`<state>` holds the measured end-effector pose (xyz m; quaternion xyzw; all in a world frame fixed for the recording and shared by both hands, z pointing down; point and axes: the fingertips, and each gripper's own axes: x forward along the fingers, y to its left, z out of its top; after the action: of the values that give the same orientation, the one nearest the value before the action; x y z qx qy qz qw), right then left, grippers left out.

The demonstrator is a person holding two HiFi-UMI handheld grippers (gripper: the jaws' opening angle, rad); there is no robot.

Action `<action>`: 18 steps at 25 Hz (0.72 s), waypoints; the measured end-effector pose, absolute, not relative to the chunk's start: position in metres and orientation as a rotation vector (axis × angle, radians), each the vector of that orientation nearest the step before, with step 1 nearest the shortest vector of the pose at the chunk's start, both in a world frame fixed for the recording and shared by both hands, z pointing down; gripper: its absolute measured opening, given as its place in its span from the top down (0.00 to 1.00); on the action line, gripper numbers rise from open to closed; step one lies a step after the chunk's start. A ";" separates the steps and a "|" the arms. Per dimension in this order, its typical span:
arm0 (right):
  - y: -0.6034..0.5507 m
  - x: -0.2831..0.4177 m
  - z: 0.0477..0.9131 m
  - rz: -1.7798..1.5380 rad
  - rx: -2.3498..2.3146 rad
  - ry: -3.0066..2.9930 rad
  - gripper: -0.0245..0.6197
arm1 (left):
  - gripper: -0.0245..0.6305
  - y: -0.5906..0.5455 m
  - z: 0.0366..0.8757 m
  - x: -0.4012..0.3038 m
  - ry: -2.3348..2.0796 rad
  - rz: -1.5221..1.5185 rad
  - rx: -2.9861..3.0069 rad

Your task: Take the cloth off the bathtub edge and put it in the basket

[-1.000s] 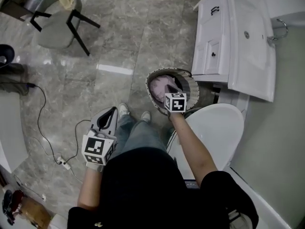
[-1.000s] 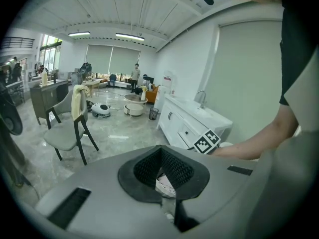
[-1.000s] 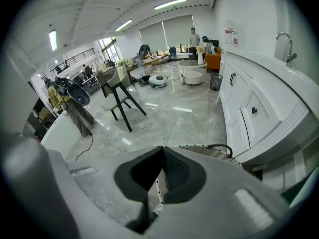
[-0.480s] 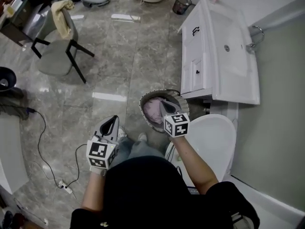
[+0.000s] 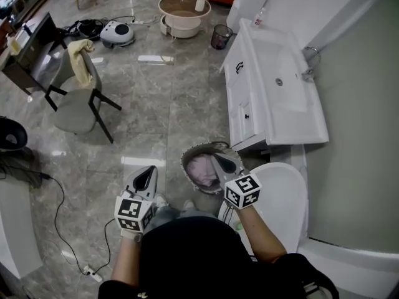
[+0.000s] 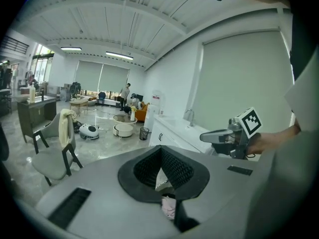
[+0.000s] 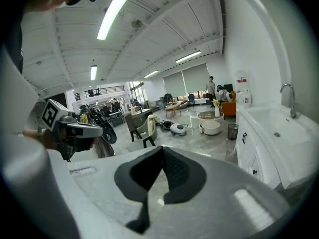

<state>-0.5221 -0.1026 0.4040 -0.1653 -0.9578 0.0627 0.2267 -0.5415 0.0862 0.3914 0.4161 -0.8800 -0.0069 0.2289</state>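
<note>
Open floor [image 5: 168, 104] beside the basket [image 5: 206, 146] rim, cloth [image 5: 201, 169] inside; left gripper [image 5: 150, 170], right gripper [image 5: 216, 159] closed, empty

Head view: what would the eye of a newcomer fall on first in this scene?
First comes the round basket on the floor at the person's feet, with a pink cloth lying inside it. Over it hangs the right gripper, jaws together and empty, with the left gripper to its left above the floor. To the right stands a long white sink cabinet.
</note>
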 end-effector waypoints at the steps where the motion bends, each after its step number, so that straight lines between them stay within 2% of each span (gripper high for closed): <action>1: -0.103 -0.518 0.394 0.172 -0.462 -2.656 0.97 | 0.95 0.085 0.386 -0.539 -2.429 -0.021 1.155; 18: -0.105 -0.483 0.288 0.083 -0.536 -2.867 0.97 | 0.95 0.088 0.317 -0.517 -2.556 -0.069 1.223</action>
<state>-0.4829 -0.1051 0.2883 -0.1827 -0.9764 0.0283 0.1117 -0.5171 0.0881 0.3175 0.4265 -0.8912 -0.0241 0.1527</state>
